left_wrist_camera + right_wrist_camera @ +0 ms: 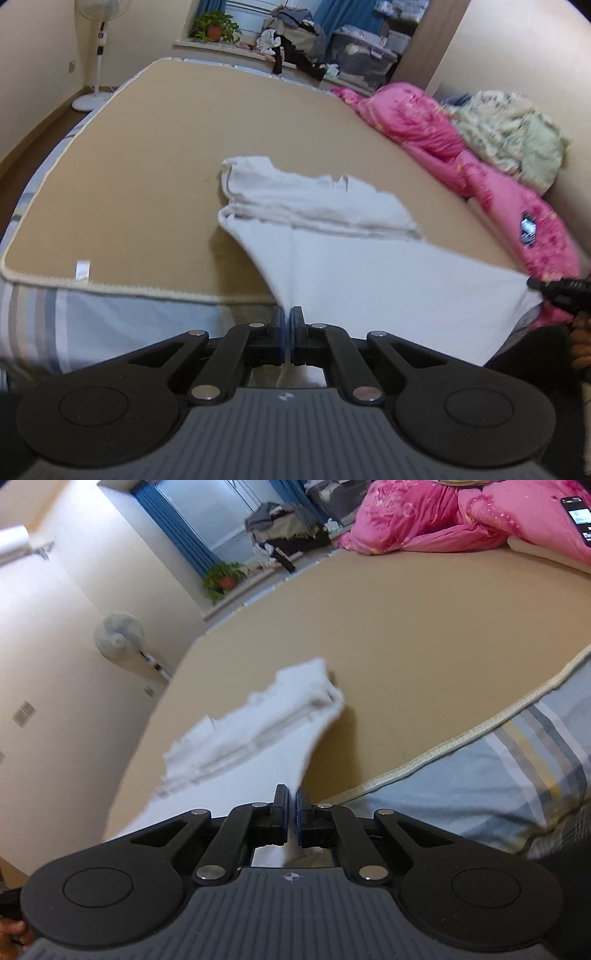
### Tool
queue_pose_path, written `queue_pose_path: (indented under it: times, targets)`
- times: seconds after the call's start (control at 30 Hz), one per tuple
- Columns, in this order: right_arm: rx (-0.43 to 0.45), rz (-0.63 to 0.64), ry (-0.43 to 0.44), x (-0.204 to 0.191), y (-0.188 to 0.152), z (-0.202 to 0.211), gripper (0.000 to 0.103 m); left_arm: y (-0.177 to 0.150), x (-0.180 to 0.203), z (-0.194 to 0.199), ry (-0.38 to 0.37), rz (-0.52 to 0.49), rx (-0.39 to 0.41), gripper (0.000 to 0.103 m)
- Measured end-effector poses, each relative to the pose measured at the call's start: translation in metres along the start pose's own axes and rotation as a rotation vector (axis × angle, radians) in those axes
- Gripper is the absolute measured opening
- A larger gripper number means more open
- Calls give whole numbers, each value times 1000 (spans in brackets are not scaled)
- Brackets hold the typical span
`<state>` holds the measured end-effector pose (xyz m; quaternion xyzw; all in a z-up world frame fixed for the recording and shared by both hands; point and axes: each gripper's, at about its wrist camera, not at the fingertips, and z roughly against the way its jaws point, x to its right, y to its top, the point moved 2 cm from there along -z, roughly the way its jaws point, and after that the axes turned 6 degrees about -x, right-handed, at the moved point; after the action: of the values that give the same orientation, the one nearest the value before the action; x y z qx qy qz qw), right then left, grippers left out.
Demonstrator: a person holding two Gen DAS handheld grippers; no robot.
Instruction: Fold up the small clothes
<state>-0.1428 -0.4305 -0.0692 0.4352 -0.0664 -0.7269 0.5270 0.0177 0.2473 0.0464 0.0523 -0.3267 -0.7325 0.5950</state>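
On bed [155, 155], white garment [369, 280] gripper-held

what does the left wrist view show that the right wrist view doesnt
Only the left wrist view shows the floral bedding pile beside the pink quilt, the fan's base on the floor, and the right tool from outside, at the cloth's far corner.

Only the right wrist view shows a wall-mounted white unit and a wall vent.

Both show the white garment, its far end folded, with each tool's jaws closed on its near edge, the tan mat, the pink quilt and the potted plant.
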Motion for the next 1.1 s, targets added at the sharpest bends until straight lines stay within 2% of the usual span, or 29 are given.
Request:
queue_pose_path:
  times: [0.13, 0.27, 0.4, 0.5, 0.6, 0.7, 0.8, 0.9, 0.97, 1.03, 1.1]
  targets:
    - [47, -30, 64, -4, -5, 42, 3, -5, -8, 38, -47, 64, 35, 2]
    - [62, -80, 81, 6, 3, 47, 3, 15, -20, 28, -58, 106, 52, 2]
    - [46, -112, 67, 19, 36, 4, 3, 65, -35, -26, -58, 120, 44, 2]
    - [14, -128, 44, 33, 73, -48, 3, 107, -51, -79, -46, 118, 31, 2]
    - [-23, -115, -1, 40, 113, -111, 3, 147, -69, -142, -29, 137, -28, 3]
    - [-72, -119, -68, 50, 147, -172, 3, 172, -88, -199, 32, 149, -86, 3]
    - [-117, -123, -106, 55, 162, -225, 4, 178, -100, -233, 55, 156, -95, 3]
    - [-135, -53, -144, 56, 153, -256, 6, 179, -111, -247, 68, 194, -96, 8]
    - [-163, -38, -204, 57, 152, -268, 11, 182, -114, -244, 58, 186, -49, 22]
    - [-122, -69, -198, 59, 156, -266, 11, 185, -119, -235, 68, 195, 0, 36]
    - [-86, -77, -192, 63, 160, -258, 13, 186, -124, -224, 72, 226, 33, 40]
